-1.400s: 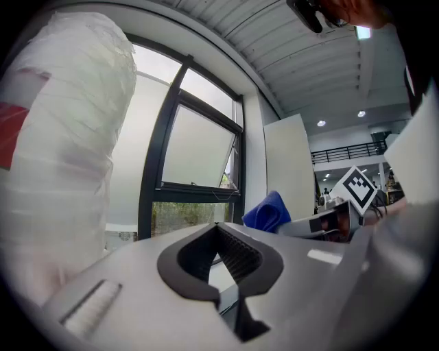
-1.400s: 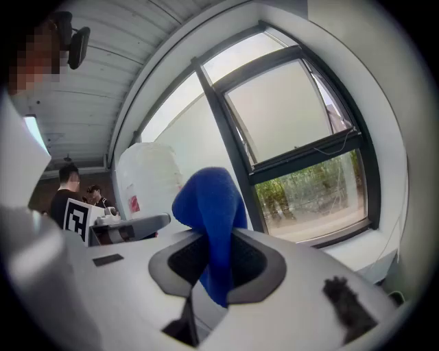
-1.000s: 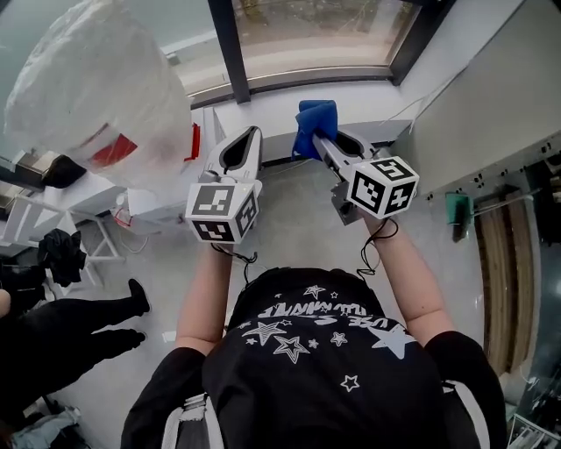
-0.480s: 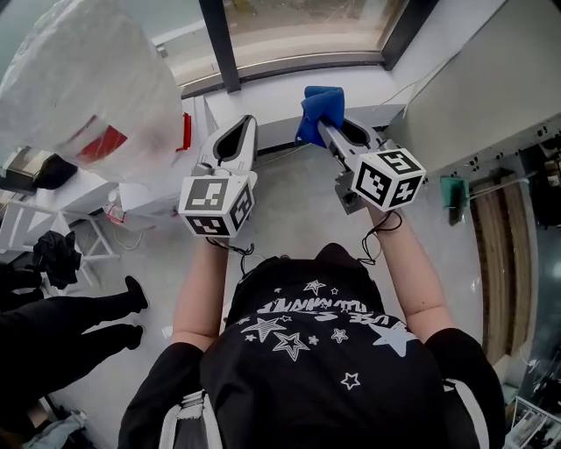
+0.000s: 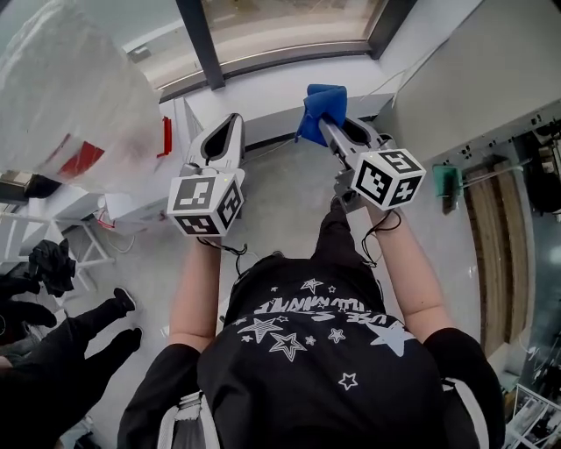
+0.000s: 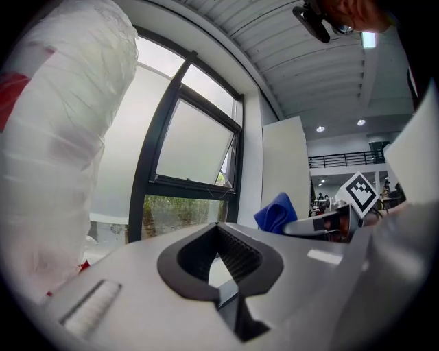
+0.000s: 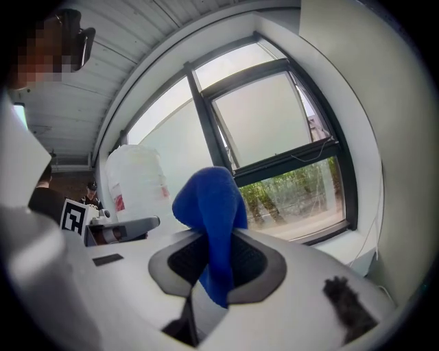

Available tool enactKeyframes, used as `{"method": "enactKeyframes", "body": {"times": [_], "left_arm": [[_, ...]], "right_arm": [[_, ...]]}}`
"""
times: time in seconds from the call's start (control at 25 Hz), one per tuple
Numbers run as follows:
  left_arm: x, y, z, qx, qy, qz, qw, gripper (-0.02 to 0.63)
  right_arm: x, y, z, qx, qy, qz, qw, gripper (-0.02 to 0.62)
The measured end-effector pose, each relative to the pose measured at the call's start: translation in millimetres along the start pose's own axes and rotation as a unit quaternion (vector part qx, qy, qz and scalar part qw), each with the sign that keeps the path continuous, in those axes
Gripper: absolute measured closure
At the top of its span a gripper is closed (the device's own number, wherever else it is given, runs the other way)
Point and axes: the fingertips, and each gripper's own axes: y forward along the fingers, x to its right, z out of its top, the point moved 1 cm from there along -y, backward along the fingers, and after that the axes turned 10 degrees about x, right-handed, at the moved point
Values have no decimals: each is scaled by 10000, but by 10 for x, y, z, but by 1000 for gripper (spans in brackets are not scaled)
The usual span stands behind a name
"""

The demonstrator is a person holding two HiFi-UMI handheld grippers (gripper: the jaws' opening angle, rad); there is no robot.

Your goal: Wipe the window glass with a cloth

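Blue cloth (image 5: pixel 321 107) is pinched in our right gripper's (image 5: pixel 334 129) jaws, poking toward 12 o'clock. Window glass (image 5: pixel 280 26) lies ahead at 12, not yet touched. Left gripper (image 5: pixel 230 133) sits at the cloth's 9 o'clock, jaws together, empty. Right arm's nearer, we judge.

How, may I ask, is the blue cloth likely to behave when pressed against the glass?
The blue cloth looks soft and floppy: it bunches and folds over above the right gripper, whose jaws are shut on it. It is probably light, and should flatten readily under pressure.
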Motion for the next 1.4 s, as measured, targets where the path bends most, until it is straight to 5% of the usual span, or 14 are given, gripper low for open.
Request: {"method": "enactKeyframes", "body": {"times": [0.28,1.04,1.4], "left_arm": [[53,384,-25,-60,104,183,9998,598],[143,2436,-232,-256,200,1306,9909,597],[451,3256,-321,-224,316,1277,9911,598]], "right_arm": [[443,195,59,-99,108,206,9997,522],[2652,1055,630,-251,528,829,9948,522],[3463,1268,744,-269,669,865,9936,521]]}}
